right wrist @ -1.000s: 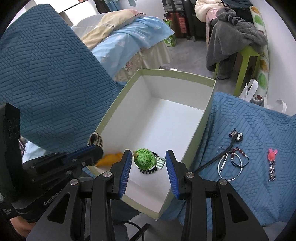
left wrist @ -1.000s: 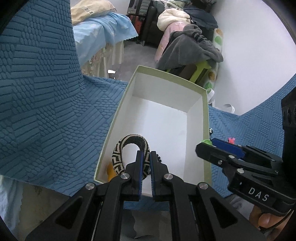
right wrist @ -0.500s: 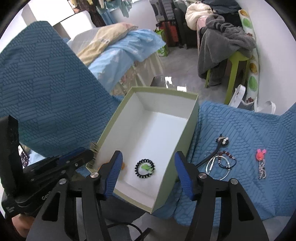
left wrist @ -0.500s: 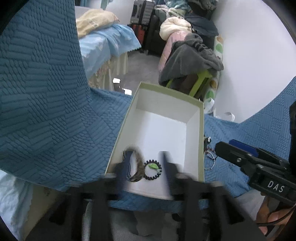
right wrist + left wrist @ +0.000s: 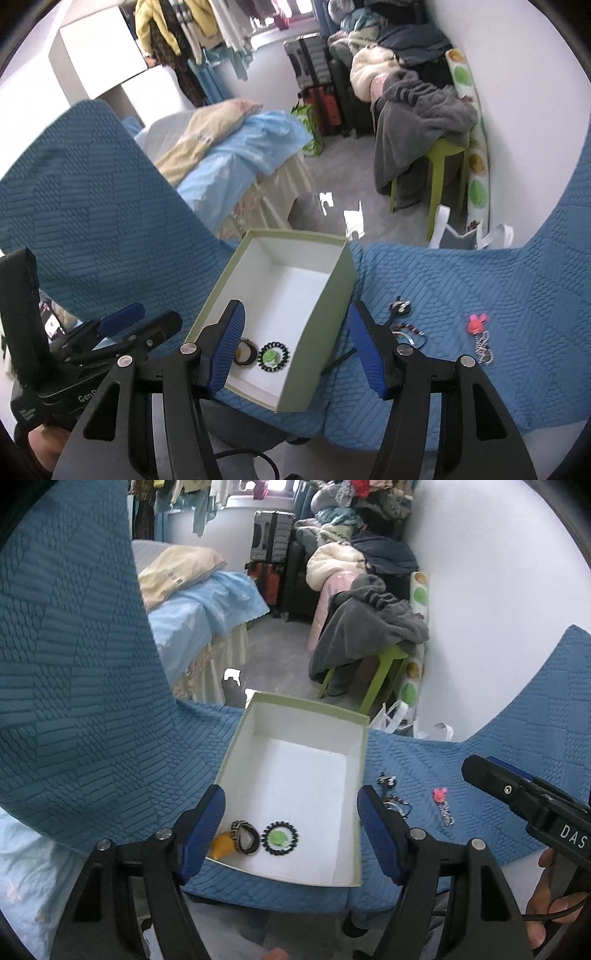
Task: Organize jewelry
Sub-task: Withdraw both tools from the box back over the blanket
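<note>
A pale green box (image 5: 364, 794) with a white inside sits on the blue quilted cover. In its near end lie a patterned black-and-cream band (image 5: 244, 836), a green and black hair tie (image 5: 279, 838) and a yellow piece (image 5: 221, 845). The box (image 5: 317, 314) and hair tie (image 5: 273, 356) also show in the right wrist view. My left gripper (image 5: 291, 829) is open and empty above the box's near end. My right gripper (image 5: 295, 345) is open and empty, held above the box's near right wall. Right of the box lie a dark necklace tangle (image 5: 404, 325) and a pink charm (image 5: 478, 325).
The blue quilted cover (image 5: 92, 738) rises steeply on the left and right. Beyond it are a bed with a light blue sheet (image 5: 240, 147), a green stool with grey clothes (image 5: 443, 147), suitcases and a white wall.
My left gripper opened and let go of the patterned band, which now lies in the box. Both grippers rose and pulled back from the box; the right one opened wider.
</note>
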Demonstrator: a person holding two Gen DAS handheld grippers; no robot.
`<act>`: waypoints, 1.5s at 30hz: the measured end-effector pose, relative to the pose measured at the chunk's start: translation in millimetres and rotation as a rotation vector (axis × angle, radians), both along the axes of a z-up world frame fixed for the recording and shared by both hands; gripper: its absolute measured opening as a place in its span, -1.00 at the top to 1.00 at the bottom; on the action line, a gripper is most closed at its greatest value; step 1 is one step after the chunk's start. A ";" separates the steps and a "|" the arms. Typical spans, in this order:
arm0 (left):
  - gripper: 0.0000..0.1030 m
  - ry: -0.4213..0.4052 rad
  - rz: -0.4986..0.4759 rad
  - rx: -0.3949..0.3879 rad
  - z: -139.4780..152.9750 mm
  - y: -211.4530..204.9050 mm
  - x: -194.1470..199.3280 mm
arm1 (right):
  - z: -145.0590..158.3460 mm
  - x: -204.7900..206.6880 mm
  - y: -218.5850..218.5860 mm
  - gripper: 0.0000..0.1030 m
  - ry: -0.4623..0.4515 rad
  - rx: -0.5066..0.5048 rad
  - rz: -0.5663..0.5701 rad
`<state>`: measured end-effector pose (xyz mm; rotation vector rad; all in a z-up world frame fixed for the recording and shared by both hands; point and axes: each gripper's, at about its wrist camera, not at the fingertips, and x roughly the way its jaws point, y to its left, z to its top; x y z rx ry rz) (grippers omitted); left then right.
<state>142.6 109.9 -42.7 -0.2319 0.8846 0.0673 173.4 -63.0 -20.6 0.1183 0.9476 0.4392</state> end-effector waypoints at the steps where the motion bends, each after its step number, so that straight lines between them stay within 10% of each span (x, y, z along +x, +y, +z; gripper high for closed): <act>1: -0.44 -0.013 -0.003 0.001 5.4 -4.7 -1.5 | 3.4 -1.4 -3.6 -0.11 -0.007 0.003 -0.005; 22: -0.44 -0.021 -0.159 -0.006 1.4 -113.1 2.9 | 16.3 -32.9 -122.9 -0.19 -0.066 0.024 -0.192; 45: -0.14 0.150 -0.383 0.065 -123.6 -207.7 77.7 | -114.6 15.9 -190.9 0.07 0.180 -0.001 -0.307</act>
